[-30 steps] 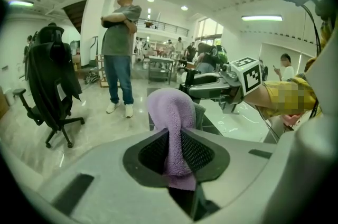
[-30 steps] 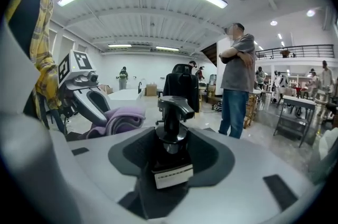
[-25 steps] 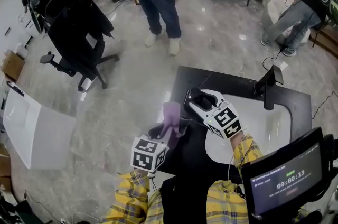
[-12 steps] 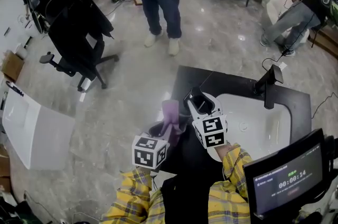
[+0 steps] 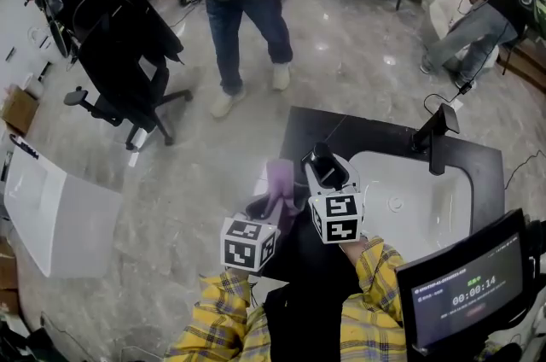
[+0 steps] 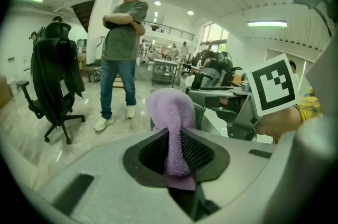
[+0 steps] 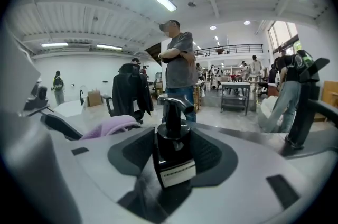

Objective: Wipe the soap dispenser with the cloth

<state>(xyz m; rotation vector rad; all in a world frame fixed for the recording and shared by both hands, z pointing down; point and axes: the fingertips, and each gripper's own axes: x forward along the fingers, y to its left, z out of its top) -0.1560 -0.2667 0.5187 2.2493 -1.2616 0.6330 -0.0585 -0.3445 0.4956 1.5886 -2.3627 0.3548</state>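
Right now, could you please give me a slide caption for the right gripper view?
The right claw holds a black soap dispenser, with a purple cloth to its left.

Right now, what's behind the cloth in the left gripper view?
The right gripper and its marker cube. The cloth covers what lies straight behind; the soap dispenser is unseen there.

cloth (image 5: 279, 183) in left claw (image 6: 177, 150) | left of soap dispenser (image 5: 324, 166) in right claw (image 7: 171, 158) | sink (image 5: 426, 202) right
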